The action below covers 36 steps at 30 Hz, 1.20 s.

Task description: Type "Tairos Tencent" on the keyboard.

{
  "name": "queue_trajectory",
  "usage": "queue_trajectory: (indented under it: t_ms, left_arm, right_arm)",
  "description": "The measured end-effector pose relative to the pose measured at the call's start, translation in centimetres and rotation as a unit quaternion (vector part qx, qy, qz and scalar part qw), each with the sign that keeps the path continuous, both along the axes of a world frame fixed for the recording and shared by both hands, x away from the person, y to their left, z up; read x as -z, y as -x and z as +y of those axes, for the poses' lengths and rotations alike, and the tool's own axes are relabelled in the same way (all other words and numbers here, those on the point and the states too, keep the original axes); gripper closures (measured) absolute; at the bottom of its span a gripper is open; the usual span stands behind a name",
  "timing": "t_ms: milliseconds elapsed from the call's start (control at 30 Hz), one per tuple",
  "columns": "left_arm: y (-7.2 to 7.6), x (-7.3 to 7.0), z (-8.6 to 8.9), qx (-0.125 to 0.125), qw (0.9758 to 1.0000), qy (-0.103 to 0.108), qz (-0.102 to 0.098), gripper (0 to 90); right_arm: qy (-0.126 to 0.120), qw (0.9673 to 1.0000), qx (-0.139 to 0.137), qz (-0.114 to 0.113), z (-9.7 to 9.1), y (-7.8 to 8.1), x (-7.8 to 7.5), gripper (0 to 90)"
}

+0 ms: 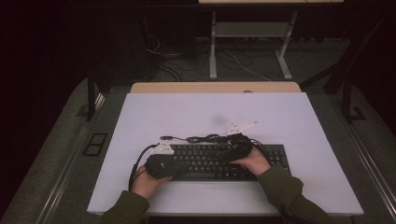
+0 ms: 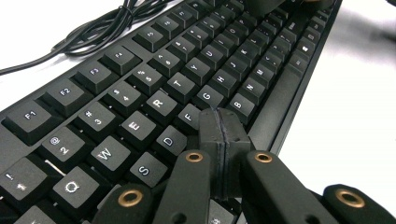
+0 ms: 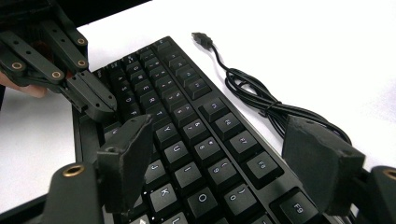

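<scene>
Left tongs (image 2: 223, 135), jaws pressed together and empty, tip on keyboard (image 2: 154, 84) near F; right tongs (image 3: 224, 163) gape at 3 o'clock, idle. Keypressing appears underway.

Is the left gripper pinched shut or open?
Shut. The left gripper has both pads pressed flat together, nothing between them, over the keyboard.
</scene>
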<state>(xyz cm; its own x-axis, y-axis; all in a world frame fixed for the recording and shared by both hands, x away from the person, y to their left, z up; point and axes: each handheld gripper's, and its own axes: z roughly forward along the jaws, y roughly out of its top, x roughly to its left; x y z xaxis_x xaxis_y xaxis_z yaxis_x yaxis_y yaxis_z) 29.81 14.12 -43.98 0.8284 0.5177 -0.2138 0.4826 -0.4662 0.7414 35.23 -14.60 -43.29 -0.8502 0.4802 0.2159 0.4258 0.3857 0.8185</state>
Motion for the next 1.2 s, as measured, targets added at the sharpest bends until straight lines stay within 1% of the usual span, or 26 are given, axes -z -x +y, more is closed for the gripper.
queue_trajectory:
  t_ms: [33,267,367,400,600,733,867,1067,1200]
  left_arm:
    - [0.0,0.0,0.0,0.001,1.0,0.002,0.001,88.8]
    - [0.0,-0.1,0.0,0.0,1.0,0.0,0.0,88.8]
    - [0.0,-0.3,0.0,-0.002,1.0,0.001,-0.006,88.8]
    - [0.0,-0.4,0.0,-0.001,1.0,-0.002,-0.007,88.8]
    - [0.0,-0.5,0.1,-0.003,1.0,0.0,-0.006,88.8]
    - [0.0,-0.6,0.1,-0.015,0.9998,0.007,-0.006,88.8]
    - [-0.1,-0.9,0.1,-0.026,0.9996,0.01,-0.006,88.8]
    - [-0.4,-1.3,0.3,-0.027,0.9994,0.014,-0.014,88.8]
    - [-0.6,-1.5,0.5,-0.028,0.9994,0.012,-0.019,88.8]
  right_arm:
    - [0.0,1.0,0.0,0.0,0.0,0.0,0.0,24.4]
    - [0.0,1.0,0.0,0.0,0.0,0.0,0.0,24.4]
    - [-0.001,1.0,0.0,-0.001,0.0,0.0,-0.1,24.3]
    - [-0.001,1.0,0.001,-0.001,0.0,0.0,-0.1,24.3]
    - [-0.001,1.0,0.001,-0.003,0.0,0.0,-0.1,24.4]
    - [-0.001,1.0,0.001,-0.003,0.0,0.0,-0.1,24.4]
    - [0.0,1.0,0.001,-0.004,-0.1,0.0,-0.1,24.4]
    - [0.0,1.0,0.001,-0.003,-0.1,0.0,-0.1,24.4]
    - [0.0,1.0,0.001,-0.002,0.0,0.0,-0.1,24.4]
